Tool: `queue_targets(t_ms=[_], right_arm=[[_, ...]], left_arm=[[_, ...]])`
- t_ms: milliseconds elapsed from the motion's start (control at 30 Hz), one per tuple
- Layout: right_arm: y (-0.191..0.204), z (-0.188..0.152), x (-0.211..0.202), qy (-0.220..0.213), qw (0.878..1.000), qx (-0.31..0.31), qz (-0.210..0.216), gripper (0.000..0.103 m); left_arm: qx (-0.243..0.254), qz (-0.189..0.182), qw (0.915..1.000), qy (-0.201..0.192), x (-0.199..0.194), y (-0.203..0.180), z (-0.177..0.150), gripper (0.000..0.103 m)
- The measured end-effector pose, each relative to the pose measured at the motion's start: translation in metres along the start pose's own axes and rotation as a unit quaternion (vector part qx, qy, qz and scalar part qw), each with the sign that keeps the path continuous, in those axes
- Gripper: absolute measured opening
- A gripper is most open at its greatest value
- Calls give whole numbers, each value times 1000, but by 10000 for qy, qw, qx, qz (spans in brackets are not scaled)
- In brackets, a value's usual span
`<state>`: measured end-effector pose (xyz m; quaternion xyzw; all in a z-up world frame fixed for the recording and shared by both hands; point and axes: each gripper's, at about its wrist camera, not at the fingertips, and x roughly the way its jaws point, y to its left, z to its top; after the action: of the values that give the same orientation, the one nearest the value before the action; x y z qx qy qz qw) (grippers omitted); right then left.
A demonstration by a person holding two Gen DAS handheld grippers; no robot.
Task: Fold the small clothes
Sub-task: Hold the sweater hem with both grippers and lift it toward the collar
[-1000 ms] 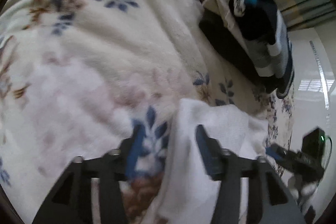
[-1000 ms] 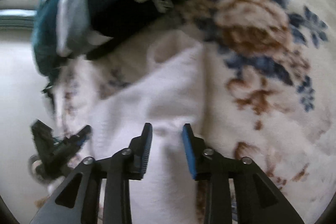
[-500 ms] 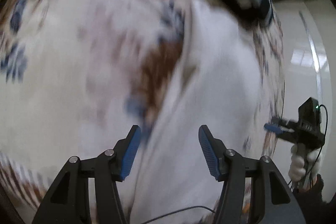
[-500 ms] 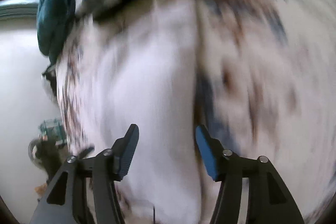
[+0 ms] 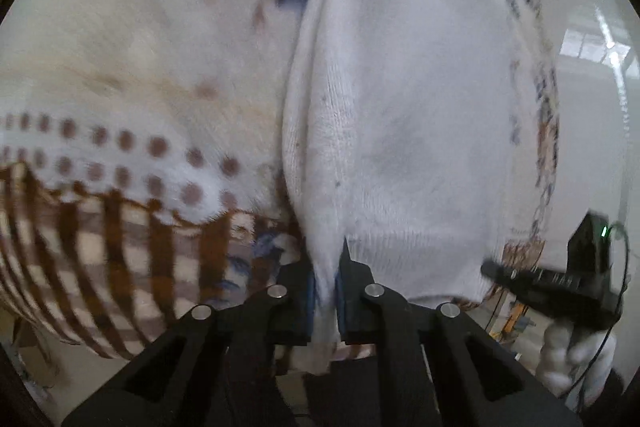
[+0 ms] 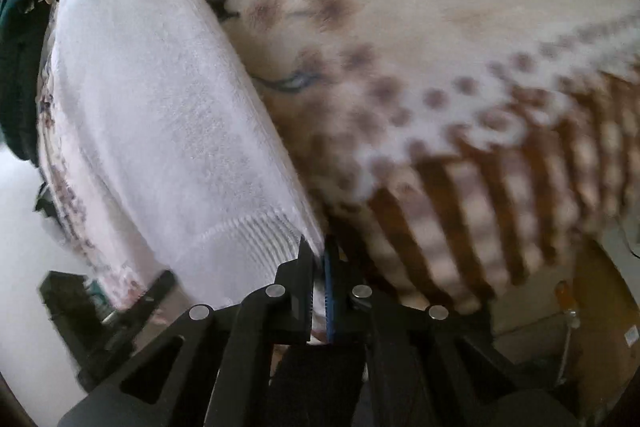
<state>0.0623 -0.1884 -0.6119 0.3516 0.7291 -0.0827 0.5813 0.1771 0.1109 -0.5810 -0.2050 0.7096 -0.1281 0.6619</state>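
A white knitted garment (image 5: 400,99) lies flat on a floral fleece blanket (image 5: 160,27), reaching the blanket's near edge. My left gripper (image 5: 325,283) is shut on the garment's near left edge. In the right wrist view the same white garment (image 6: 160,107) runs up to the left, and my right gripper (image 6: 319,267) is shut on its near right corner, by the ribbed hem. The right gripper also shows at the lower right of the left wrist view (image 5: 560,283).
The blanket's dotted and brown-striped border (image 5: 120,207) hangs over the near edge. A dark teal pile of clothes (image 6: 16,67) lies at the far left of the right wrist view. Pale floor (image 5: 592,147) lies beyond the blanket's right side.
Both grippers pulled back from the middle of the garment to its near edge and went from open to shut on it. The clothes pile has slid out of the left view.
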Motion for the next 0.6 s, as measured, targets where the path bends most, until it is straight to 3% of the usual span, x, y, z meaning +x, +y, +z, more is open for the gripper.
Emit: queue_targets(t_ms=[133,233,433,500,567,600], right_arm=[[9,-29,-18,-216,9994,-120,-250,2],[19,-44,-24,-121,9991,-309,-270,2],[39,-71,24,134,9976,-517,-434,2],[49,-65,55,344,9966,-691,-304,3],[59,-57,74,371,9958,-724,-431,6],[61,-54,75,416,9960,-733,-285,8]], left_arm=[[-58,-322,9993,-196,-28,2,-3,6],[-73,-374,9989,-257,-36,9,-4,6],[-9,289,9996,65,3,48,-3,4],[-190,132,9992,322,17,66,-4,6],[-372,-241,9982,411,12,77,-1,12],[-357,-318,9981,383,4,79,-1,18]])
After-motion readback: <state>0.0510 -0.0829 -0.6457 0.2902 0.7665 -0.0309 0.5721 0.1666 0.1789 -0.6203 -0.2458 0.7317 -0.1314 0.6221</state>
